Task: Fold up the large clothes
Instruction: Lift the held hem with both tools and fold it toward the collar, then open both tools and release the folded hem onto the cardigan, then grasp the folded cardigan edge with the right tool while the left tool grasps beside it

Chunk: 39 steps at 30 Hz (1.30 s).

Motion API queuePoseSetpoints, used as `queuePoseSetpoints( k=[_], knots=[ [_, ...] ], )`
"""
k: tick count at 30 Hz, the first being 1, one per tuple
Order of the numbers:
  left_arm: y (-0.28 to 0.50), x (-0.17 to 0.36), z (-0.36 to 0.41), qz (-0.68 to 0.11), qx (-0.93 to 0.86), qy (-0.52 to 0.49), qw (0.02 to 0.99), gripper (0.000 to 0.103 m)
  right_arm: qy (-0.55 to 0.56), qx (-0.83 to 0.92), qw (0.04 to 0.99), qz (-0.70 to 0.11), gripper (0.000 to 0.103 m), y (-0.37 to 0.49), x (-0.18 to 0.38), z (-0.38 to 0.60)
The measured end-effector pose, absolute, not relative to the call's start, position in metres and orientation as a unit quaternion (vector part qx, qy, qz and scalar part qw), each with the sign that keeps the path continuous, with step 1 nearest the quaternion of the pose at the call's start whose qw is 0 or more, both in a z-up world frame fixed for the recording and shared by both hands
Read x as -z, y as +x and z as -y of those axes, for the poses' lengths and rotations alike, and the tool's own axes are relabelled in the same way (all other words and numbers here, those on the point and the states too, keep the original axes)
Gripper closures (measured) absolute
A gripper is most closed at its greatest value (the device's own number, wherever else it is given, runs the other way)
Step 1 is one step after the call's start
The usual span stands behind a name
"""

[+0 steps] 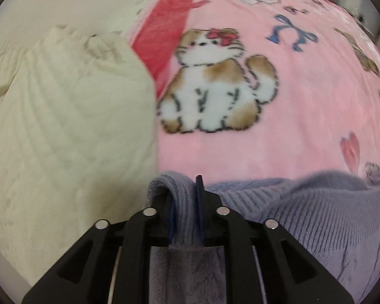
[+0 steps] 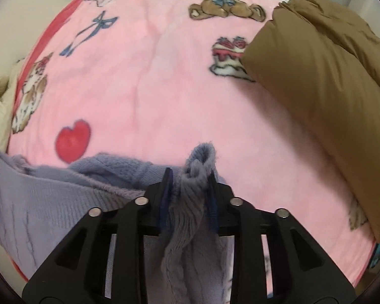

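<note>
Left wrist view: left gripper (image 1: 185,197) fingers nearly closed, pinching a folded ribbed edge of the lavender sweater (image 1: 316,202). Knit bunches up between the blue-padded fingers (image 1: 199,190) and hangs down under the gripper body. Rest of sweater spreads to the right, ribbed band along its top edge, lying over the pink blanket (image 1: 291,126). Blanket print just ahead: cat with red bow (image 1: 215,83), blue ribbon bow (image 1: 291,33) farther off, pink heart (image 1: 350,149) near the sweater edge. Cream quilted cover (image 1: 63,126) fills the left side, lying beside the blanket's red border (image 1: 164,22). Frame is motion-blurred.

Right wrist view: right gripper (image 2: 190,185) fingers also close together, clamped on a gathered tuft of the same lavender sweater (image 2: 50,197); tuft sticks up past the fingertips, fabric drapes below. Sweater body stretches left of the gripper, above the pink blanket (image 2: 164,88). Red heart print (image 2: 72,139) just beyond sweater edge. Teddy bear print (image 2: 225,2) and cake print (image 2: 228,55) farther up. Tan puffy jacket (image 2: 329,88) lies on the blanket at right, partly covering the cake print, well apart from the sweater.
</note>
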State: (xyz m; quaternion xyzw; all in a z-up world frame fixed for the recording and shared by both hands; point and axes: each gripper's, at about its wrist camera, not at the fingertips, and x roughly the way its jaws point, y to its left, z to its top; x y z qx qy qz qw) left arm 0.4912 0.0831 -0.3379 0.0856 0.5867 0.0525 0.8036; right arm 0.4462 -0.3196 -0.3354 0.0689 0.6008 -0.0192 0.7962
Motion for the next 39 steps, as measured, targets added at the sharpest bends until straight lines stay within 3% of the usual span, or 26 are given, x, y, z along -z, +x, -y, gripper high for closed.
queuePoseSetpoints(
  k=[2, 4, 7, 11, 14, 16, 18, 20, 26, 35, 39],
  knots=[
    [0.488, 0.339, -0.081, -0.582, -0.031, 0.104, 0.806, 0.084, 0.067, 0.001, 0.795, -0.603, 0.071, 0.447, 0.334, 0.319],
    [0.485, 0.338, -0.081, -0.577, -0.006, 0.121, 0.807, 0.083, 0.061, -0.013, 0.801, -0.596, 0.055, 0.446, 0.326, 0.320],
    [0.489, 0.331, -0.090, -0.584, 0.028, 0.096, 0.806, 0.081, 0.084, -0.026, 0.806, -0.585, 0.052, 0.446, 0.312, 0.328],
    [0.499, 0.322, -0.109, -0.608, 0.075, 0.017, 0.790, 0.063, 0.147, -0.061, 0.817, -0.555, 0.051, 0.445, 0.287, 0.336],
    [0.501, 0.315, -0.114, -0.621, 0.096, -0.005, 0.778, 0.057, 0.121, -0.095, 0.830, -0.537, 0.041, 0.438, 0.271, 0.313],
    [0.497, 0.307, -0.114, -0.619, 0.124, -0.014, 0.776, 0.045, 0.096, -0.114, 0.833, -0.533, 0.040, 0.431, 0.266, 0.293],
    [0.493, 0.300, -0.115, -0.614, 0.153, -0.030, 0.774, 0.018, 0.089, -0.135, 0.830, -0.533, 0.038, 0.419, 0.264, 0.275],
    [0.488, 0.284, -0.118, -0.585, 0.159, -0.041, 0.794, 0.009, 0.088, -0.150, 0.828, -0.533, 0.038, 0.407, 0.264, 0.263],
    [0.455, 0.258, -0.122, -0.541, 0.152, 0.023, 0.827, 0.009, 0.063, -0.147, 0.837, -0.523, 0.034, 0.354, 0.263, 0.243],
    [0.312, 0.316, -0.146, -0.553, 0.130, 0.062, 0.821, 0.009, -0.004, -0.052, 0.856, -0.514, 0.026, 0.230, 0.294, 0.298],
    [0.263, 0.334, -0.152, -0.548, 0.139, 0.021, 0.825, 0.009, -0.013, -0.056, 0.840, -0.540, 0.025, 0.186, 0.312, 0.306]
  ],
)
